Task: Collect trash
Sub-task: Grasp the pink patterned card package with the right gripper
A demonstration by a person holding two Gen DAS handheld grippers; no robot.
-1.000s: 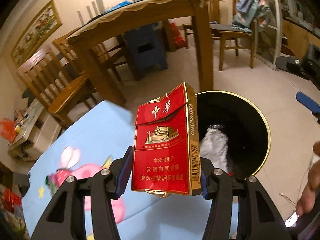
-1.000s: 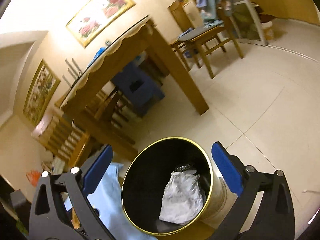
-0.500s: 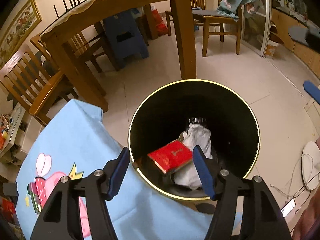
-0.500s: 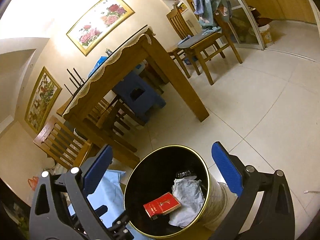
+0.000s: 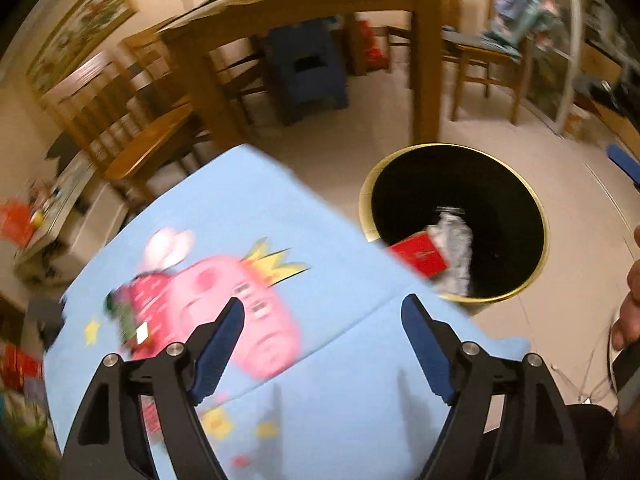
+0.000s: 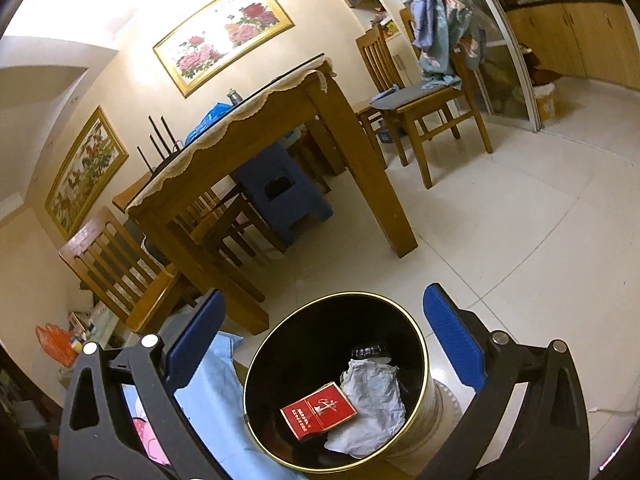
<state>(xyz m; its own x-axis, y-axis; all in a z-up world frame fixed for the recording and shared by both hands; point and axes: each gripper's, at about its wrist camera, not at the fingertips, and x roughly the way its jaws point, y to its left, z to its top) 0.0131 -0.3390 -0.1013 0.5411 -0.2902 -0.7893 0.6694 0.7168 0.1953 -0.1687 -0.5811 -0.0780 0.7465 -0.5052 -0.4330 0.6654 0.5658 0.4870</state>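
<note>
A red cigarette pack point(image 6: 319, 411) lies inside the black, gold-rimmed bin point(image 6: 418, 336), against crumpled white paper point(image 6: 370, 402). In the left wrist view the pack point(image 5: 418, 254) and the paper point(image 5: 454, 242) show in the bin point(image 5: 538, 208) at the right. My left gripper point(image 5: 322, 338) hangs over the light blue cartoon cloth point(image 5: 248, 216), left of the bin; its jaws are opening and nothing is between them. My right gripper point(image 6: 322, 344) stands open above the bin, holding nothing.
A wooden dining table point(image 6: 362, 160) with chairs point(image 6: 432, 108) and a blue stool point(image 6: 280, 196) stands behind the bin on a pale tiled floor point(image 6: 520, 240). A hand point(image 5: 628, 308) shows at the right edge. Clutter lies at the far left point(image 5: 24, 220).
The left gripper let go of the red pack, which dropped into the bin. It then swung left, back over the blue cloth, with its jaws wider. The right gripper rose slightly.
</note>
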